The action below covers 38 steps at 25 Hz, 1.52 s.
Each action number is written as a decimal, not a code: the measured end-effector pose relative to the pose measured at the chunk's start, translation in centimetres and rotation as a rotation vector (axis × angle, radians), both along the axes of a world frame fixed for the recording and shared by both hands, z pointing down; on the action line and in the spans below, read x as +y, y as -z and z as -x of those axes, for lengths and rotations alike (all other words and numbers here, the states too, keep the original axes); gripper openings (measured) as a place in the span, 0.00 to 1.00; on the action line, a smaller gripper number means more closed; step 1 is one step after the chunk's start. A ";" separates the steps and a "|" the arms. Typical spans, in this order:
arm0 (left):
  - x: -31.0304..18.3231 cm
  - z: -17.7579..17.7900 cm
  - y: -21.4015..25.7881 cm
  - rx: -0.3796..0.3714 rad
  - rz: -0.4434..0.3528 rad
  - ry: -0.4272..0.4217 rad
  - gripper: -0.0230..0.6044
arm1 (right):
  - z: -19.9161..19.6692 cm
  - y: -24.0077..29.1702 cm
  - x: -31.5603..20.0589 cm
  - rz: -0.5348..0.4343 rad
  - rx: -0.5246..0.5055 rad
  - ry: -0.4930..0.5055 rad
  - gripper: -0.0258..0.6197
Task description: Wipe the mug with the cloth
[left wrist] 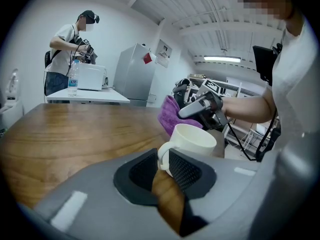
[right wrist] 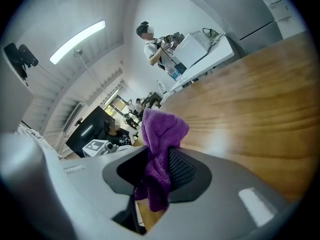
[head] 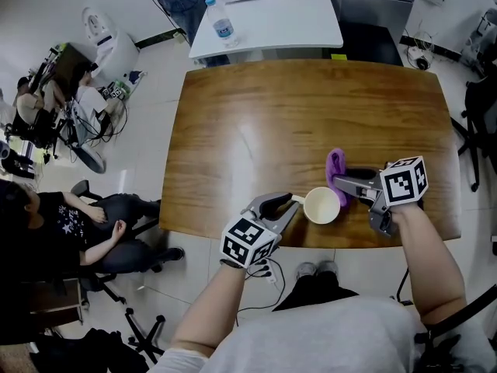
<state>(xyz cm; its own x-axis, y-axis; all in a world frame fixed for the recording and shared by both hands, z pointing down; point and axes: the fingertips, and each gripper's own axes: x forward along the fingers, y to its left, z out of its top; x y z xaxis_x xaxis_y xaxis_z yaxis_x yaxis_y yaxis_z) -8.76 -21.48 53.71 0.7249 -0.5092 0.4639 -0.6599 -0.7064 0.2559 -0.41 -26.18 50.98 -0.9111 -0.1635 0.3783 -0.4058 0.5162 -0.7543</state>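
A white mug (head: pixel 321 205) hangs at the near edge of the wooden table (head: pixel 256 123), mouth facing up. My left gripper (head: pixel 289 202) is shut on the mug's handle (left wrist: pixel 163 154); the mug's body (left wrist: pixel 192 143) shows just past the jaws. To the mug's right, my right gripper (head: pixel 338 181) is shut on a purple cloth (head: pixel 335 166). The cloth (right wrist: pixel 158 149) bunches above the jaws and hangs below them. In the left gripper view the cloth (left wrist: pixel 169 115) sits just behind the mug, close to its rim; whether they touch is unclear.
A white table (head: pixel 268 14) with a water bottle (head: pixel 221 22) stands past the far edge. A person (head: pixel 85 228) sits at the left beside chairs and equipment (head: pixel 62 107). Another person (left wrist: pixel 67 46) stands by the white table.
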 end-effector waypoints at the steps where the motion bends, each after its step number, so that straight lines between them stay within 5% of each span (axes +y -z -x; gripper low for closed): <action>1: -0.1 0.1 0.0 0.002 0.001 0.003 0.14 | 0.2 -0.1 0.1 0.008 -0.006 0.007 0.23; 14: -1.4 -0.9 -0.2 0.023 0.015 0.015 0.10 | -0.1 -6.0 1.8 0.110 0.107 0.080 0.23; 25: -1.4 -1.1 -0.4 0.031 0.020 0.021 0.09 | -0.2 -6.5 2.1 0.076 0.135 0.083 0.23; 38: -1.2 -2.4 -0.1 0.006 0.019 -0.025 0.09 | 0.2 0.6 -0.2 -0.039 -0.034 0.004 0.23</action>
